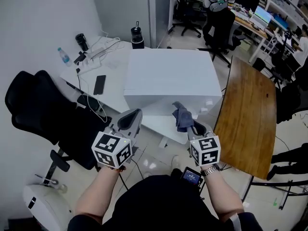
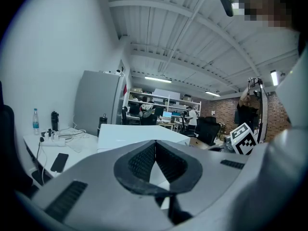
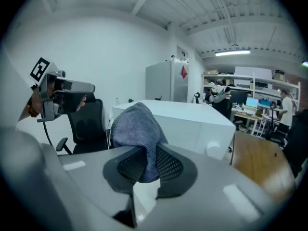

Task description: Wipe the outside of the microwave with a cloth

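While the right tongs (image 3: 147,165) grip a grey cloth (image 3: 136,129) just before the microwave (image 1: 168,76), the left tongs (image 2: 155,158) are clenched, empty.

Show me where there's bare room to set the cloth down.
The brown table right of the microwave looks bare. So is the microwave top. On the white desk, a strip between phone and microwave is free; its far left corner is crowded with cables and bottles.

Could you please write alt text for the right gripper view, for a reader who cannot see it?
The right gripper is shut on a grey-blue cloth that bunches above its jaws, with the white microwave behind it. The left gripper is at the left, above a black chair; a wooden table is at the right.
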Demonstrator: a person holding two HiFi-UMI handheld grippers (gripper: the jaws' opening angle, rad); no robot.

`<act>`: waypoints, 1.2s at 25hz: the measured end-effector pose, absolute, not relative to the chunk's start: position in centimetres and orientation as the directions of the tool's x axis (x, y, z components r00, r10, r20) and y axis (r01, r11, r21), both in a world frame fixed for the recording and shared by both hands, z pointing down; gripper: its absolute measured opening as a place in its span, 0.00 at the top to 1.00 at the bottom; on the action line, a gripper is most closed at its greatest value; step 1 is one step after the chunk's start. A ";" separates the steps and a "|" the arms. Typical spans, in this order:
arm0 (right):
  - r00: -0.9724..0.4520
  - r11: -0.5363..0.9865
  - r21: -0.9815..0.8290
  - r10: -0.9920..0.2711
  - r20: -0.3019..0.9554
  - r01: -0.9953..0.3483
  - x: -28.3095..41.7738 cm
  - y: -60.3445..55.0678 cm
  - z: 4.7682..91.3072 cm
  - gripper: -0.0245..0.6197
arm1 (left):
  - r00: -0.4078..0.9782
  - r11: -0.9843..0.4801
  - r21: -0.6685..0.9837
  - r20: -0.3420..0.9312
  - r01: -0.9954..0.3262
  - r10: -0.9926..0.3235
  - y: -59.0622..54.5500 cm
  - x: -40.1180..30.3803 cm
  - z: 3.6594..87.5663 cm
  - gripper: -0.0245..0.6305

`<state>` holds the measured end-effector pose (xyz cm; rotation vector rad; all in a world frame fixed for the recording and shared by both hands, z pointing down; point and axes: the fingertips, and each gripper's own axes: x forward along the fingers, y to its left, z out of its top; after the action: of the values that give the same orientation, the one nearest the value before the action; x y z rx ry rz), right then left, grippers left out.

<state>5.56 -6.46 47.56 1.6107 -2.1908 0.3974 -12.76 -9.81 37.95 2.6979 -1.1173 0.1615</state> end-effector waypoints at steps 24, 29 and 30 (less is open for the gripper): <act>-0.476 0.507 -0.080 -0.727 0.495 -0.858 -16.8 -16.6 55.1 0.89 | 0.479 -0.467 0.106 0.250 -0.878 -0.842 -8.0 -31.8 39.6 0.95; -0.447 0.464 -0.101 -0.738 0.506 -0.880 -16.2 -18.0 55.8 0.89 | 0.464 -0.454 0.102 0.257 -0.885 -0.848 -8.1 -32.8 39.8 0.95; -0.441 0.455 -0.105 -0.741 0.506 -0.884 -16.0 -18.3 55.8 0.89 | 0.465 -0.454 0.102 0.257 -0.885 -0.847 -8.2 -32.8 39.8 0.95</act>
<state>-16.01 -18.26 55.77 1.3707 -2.3211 0.5039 -32.85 -8.22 39.78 2.4922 -1.4992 0.2480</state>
